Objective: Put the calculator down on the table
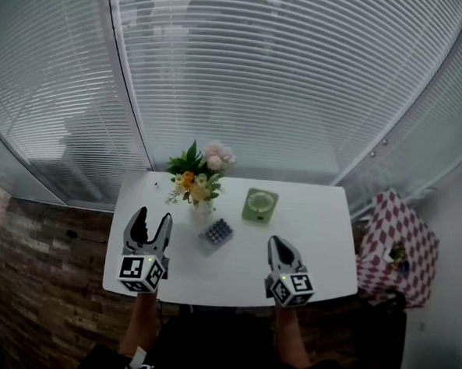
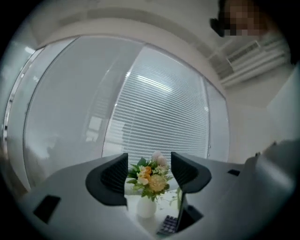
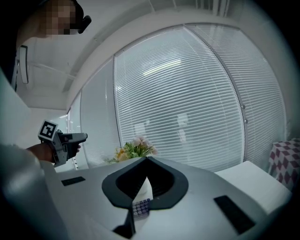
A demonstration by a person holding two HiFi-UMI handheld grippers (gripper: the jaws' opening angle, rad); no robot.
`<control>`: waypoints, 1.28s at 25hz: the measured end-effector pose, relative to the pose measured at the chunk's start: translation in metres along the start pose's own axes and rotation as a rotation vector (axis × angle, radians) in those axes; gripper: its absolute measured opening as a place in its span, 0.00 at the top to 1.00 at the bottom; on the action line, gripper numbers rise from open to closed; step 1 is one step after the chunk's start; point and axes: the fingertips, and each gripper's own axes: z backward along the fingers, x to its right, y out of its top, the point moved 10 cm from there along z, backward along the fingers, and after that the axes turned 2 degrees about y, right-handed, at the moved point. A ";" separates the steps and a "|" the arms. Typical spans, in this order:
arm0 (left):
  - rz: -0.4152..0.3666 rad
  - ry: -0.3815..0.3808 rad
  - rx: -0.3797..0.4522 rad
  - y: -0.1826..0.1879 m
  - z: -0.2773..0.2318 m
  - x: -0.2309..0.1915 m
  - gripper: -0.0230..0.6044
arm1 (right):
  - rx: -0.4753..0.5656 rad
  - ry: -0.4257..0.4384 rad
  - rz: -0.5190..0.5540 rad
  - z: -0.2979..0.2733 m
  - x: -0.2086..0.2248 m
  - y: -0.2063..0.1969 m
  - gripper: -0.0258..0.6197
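Observation:
The calculator (image 1: 217, 233) lies flat on the white table (image 1: 314, 224), just right of a white vase of flowers (image 1: 199, 187). No gripper touches it. My left gripper (image 1: 154, 218) hovers over the table's left part, open and empty, left of the vase. In the left gripper view the open gripper (image 2: 149, 171) frames the flowers (image 2: 151, 176), with the calculator (image 2: 168, 225) low right. My right gripper (image 1: 278, 242) is shut and empty, right of the calculator. In the right gripper view, below the shut gripper (image 3: 146, 159), the calculator (image 3: 141, 206) shows.
A green square object (image 1: 259, 205) rests on the table behind the calculator. A stool with a red-checked cloth (image 1: 397, 243) stands off the table's right end. Glass walls with blinds (image 1: 284, 82) close the back. My left gripper (image 3: 61, 140) appears at left in the right gripper view.

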 end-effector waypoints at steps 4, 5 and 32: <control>-0.203 -0.024 0.050 0.011 0.009 0.020 0.54 | -0.002 0.010 -0.003 -0.001 -0.003 0.000 0.95; -0.214 -0.039 0.066 0.012 0.011 0.023 0.54 | 0.000 0.013 -0.003 -0.001 -0.004 0.001 0.95; -0.216 -0.145 0.051 -0.001 0.022 0.030 0.95 | 0.065 0.089 0.224 0.000 -0.030 0.013 0.95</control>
